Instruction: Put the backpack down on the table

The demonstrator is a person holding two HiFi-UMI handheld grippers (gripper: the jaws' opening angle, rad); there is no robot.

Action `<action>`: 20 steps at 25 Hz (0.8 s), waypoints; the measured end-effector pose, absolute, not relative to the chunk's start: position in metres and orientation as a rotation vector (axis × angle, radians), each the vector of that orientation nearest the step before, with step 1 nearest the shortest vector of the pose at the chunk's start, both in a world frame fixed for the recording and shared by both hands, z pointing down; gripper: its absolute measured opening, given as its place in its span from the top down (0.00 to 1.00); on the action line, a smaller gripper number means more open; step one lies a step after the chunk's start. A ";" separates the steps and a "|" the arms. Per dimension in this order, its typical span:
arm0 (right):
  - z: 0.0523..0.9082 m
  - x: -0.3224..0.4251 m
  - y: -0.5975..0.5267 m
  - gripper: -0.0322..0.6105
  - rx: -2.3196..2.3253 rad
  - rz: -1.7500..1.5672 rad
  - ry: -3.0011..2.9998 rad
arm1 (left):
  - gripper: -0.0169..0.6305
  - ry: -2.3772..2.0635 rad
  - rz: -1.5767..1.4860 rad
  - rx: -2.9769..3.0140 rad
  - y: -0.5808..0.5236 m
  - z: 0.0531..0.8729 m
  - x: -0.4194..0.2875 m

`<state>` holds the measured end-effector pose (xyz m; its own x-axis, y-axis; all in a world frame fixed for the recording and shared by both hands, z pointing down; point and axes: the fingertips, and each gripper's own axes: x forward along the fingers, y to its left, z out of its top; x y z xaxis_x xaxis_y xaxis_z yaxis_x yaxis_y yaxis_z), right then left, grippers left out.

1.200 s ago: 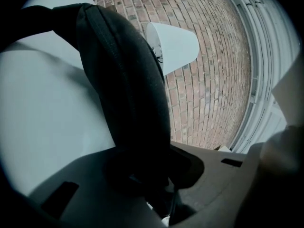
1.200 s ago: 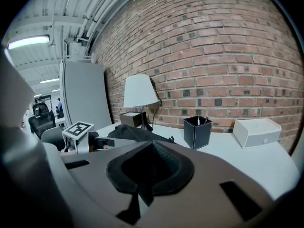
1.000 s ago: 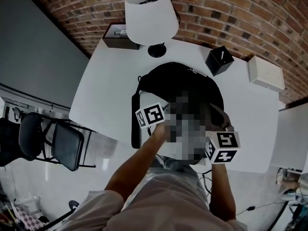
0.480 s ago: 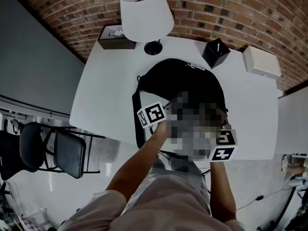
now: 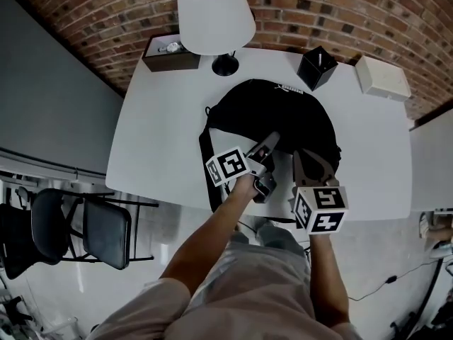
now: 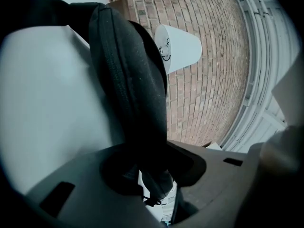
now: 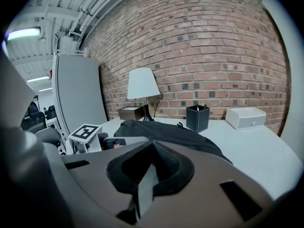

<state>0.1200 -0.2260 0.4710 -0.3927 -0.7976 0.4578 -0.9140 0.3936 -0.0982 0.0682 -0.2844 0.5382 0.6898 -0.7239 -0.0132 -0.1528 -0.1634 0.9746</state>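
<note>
The black backpack (image 5: 272,115) lies flat on the white table (image 5: 159,129), with a strap hanging over the near edge. My left gripper (image 5: 267,147) is at the pack's near left side. Its jaws are opening, and a fold of black backpack fabric (image 6: 128,80) still runs between them (image 6: 152,177). My right gripper (image 5: 310,163) hovers just off the pack's near right side. In the right gripper view its jaws (image 7: 149,175) are together with nothing between them, and the backpack (image 7: 166,129) lies just ahead.
A white-shaded lamp (image 5: 214,13) stands behind the backpack. A brown box (image 5: 168,54) sits at the back left, a black pen holder (image 5: 316,68) and a white box (image 5: 382,78) at the back right. Black chairs (image 5: 106,232) stand left of the table. A brick wall runs behind.
The backpack has settled flatter on the table. Both grippers have drawn back a little toward the near edge and now show clear of the patch that hid them.
</note>
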 end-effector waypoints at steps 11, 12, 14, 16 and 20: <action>0.458 0.114 -0.210 0.95 1.563 0.496 -2.299 | 0.80 -0.672 -0.560 1.667 -0.268 0.540 0.061; 0.457 0.114 -0.209 0.95 1.570 0.494 -2.298 | 0.80 -0.672 -0.555 1.667 -0.266 0.540 0.060; 0.455 0.114 -0.205 0.95 1.581 0.489 -2.298 | 0.80 -0.676 -0.545 1.666 -0.263 0.541 0.060; 0.453 0.114 -0.201 0.95 1.589 0.486 -2.295 | 0.80 -0.676 -0.539 1.659 -0.260 0.543 0.059; 0.448 0.114 -0.190 0.95 1.601 0.477 -2.285 | 0.80 -0.666 -0.542 1.652 -0.253 0.544 0.057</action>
